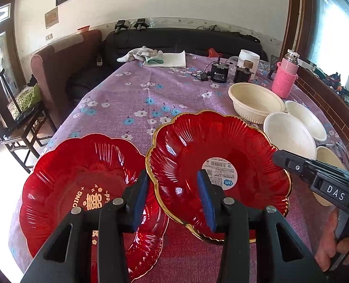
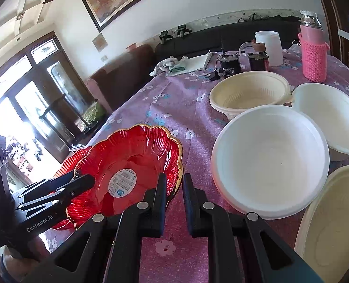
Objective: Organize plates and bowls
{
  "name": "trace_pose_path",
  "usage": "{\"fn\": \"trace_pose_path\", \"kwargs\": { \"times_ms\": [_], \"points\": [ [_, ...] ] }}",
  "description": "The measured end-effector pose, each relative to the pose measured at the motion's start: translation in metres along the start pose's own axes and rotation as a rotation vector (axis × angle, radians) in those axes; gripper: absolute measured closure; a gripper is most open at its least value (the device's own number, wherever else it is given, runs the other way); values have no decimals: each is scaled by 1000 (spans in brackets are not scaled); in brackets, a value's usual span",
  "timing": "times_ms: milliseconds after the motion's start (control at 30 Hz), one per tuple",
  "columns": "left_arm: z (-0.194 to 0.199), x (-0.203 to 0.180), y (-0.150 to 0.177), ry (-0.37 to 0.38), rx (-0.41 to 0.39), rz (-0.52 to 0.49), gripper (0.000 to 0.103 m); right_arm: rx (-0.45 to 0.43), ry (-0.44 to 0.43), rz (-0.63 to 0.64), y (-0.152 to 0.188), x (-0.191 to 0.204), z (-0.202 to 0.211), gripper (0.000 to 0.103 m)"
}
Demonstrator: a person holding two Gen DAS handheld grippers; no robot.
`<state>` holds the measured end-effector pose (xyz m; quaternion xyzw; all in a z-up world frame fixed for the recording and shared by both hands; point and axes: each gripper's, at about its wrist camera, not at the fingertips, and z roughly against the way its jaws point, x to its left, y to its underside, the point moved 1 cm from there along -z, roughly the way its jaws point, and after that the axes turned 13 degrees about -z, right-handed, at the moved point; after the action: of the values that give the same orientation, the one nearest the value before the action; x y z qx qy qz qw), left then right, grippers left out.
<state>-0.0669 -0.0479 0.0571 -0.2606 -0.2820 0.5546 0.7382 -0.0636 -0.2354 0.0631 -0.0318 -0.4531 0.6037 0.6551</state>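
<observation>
We see a red plate (image 1: 80,188) lower left on the counter (image 1: 127,94). Our left claw (image 1: 172,179) is half open around the edge of the gold plate (image 1: 209,141). Our right claw (image 2: 174,181) pinches its right rim. Bowls (image 1: 289,134) sit at the right.

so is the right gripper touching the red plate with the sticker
Touching. In the right wrist view the right gripper has its fingers closed on the gold rim of the stickered red plate; the left wrist view hides that contact.

Two close wrist views angled down along the fingers, sharing the gold-rimmed red plate (image 1: 221,165).
</observation>
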Motion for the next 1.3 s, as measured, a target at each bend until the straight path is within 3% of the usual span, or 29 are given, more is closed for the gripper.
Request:
{"fn": "trace_pose_path", "kwargs": {
  "times_ms": [433, 667, 1067, 1300],
  "points": [
    [19, 23, 17, 0, -19, 43, 63, -19, 1, 56, 5, 32, 10, 88],
    [39, 52, 28, -41, -46, 87, 63, 10, -8, 102, 10, 64, 2, 88],
    [43, 114, 66, -99, -4, 213, 63, 114, -35, 199, 25, 126, -49, 87],
    [35, 136, 81, -108, 29, 250, 63, 193, -21, 223, 39, 139, -80, 87]
  ]
}}
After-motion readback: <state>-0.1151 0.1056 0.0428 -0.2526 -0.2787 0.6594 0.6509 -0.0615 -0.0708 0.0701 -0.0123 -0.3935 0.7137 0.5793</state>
